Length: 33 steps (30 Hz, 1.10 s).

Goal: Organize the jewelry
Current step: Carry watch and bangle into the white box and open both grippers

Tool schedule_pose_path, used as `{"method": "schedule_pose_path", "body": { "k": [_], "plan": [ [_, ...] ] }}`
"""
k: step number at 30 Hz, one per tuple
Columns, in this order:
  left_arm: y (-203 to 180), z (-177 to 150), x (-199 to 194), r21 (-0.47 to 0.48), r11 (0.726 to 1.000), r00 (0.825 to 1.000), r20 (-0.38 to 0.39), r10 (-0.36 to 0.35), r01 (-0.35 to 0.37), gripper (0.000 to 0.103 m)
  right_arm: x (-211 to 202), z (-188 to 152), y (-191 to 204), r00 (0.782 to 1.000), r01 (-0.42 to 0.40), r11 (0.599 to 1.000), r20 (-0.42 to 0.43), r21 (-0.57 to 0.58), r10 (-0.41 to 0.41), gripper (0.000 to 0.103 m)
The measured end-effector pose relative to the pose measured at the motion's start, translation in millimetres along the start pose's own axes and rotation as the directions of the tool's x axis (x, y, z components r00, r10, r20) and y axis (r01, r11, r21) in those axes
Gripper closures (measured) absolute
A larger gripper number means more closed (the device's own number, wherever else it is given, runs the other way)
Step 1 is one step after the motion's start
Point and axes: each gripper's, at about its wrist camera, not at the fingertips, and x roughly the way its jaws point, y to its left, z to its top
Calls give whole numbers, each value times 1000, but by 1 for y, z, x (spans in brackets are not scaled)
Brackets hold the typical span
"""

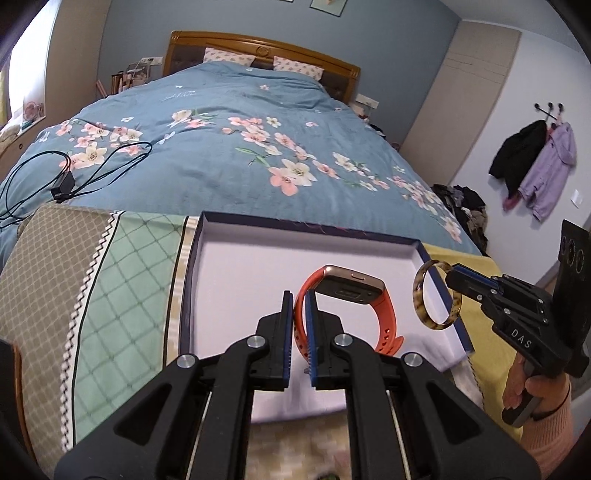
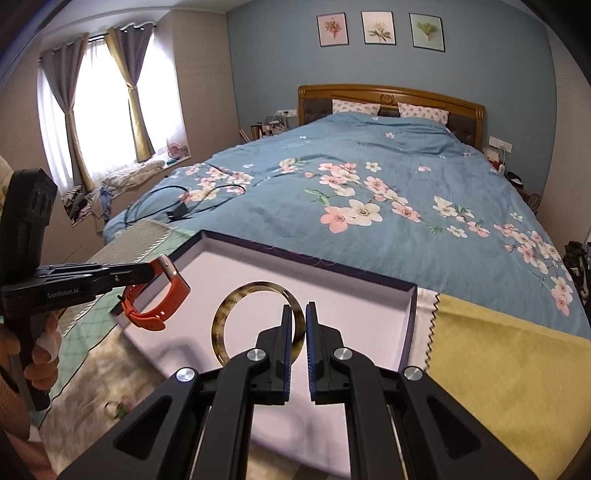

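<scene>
Left gripper (image 1: pixel 300 306); watch (image 1: pixel 347 291) seemingly upright.

Two hand-held grippers are counted: the left hand-held gripper (image 1: pixel 300 306) and the right hand-held gripper (image 2: pixel 300 319). Two jewelry items are counted: one orange watch (image 1: pixel 384 314) and one tortoiseshell bangle (image 2: pixel 236 314). One open box (image 1: pixel 207 266) is counted. One bed (image 2: pixel 388 177) is counted, with two pillows (image 2: pixel 355 106) at the headboard. Three framed pictures (image 2: pixel 378 27) are counted on the wall. Two jackets (image 1: pixel 550 166) are counted on the wall hooks. One black cable (image 1: pixel 74 166) is counted on the quilt.
</scene>
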Motion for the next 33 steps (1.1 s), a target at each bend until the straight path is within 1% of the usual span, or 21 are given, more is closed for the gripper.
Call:
{"method": "schedule_pose_path", "body": {
  "k": [4,10,12,21,29,31,32,33],
  "plan": [
    [8,15,26,-31,999,999,-23,28,-29,96,24,11,-5,999,13,1000,-33,8,-13,97],
    [18,28,62,-46,996,996,-62,70,-73,96,55,21,-13,995,29,999,-93,28,-26,97],
    [19,30,70,-51,995,995,-69,76,-80,96,62,22,-13,993,43,999,-109,15,-41,97],
    [25,47,106,-80,990,987,-118,105,-115,96,95,29,-19,977,87,996,-199,30,-79,97],
    [28,50,126,-103,986,979,-170,116,-135,95,113,29,-29,960,116,989,-266,87,-89,96],
    [31,50,128,-112,985,978,-179,108,-129,95,111,30,-30,962,122,988,-255,97,-94,94],
    [32,50,129,-117,985,978,-183,103,-125,92,108,31,-30,964,135,987,-242,93,-109,85],
    [32,50,128,-117,985,978,-182,101,-124,87,104,32,-30,968,139,986,-223,92,-116,78]
  ]
}}
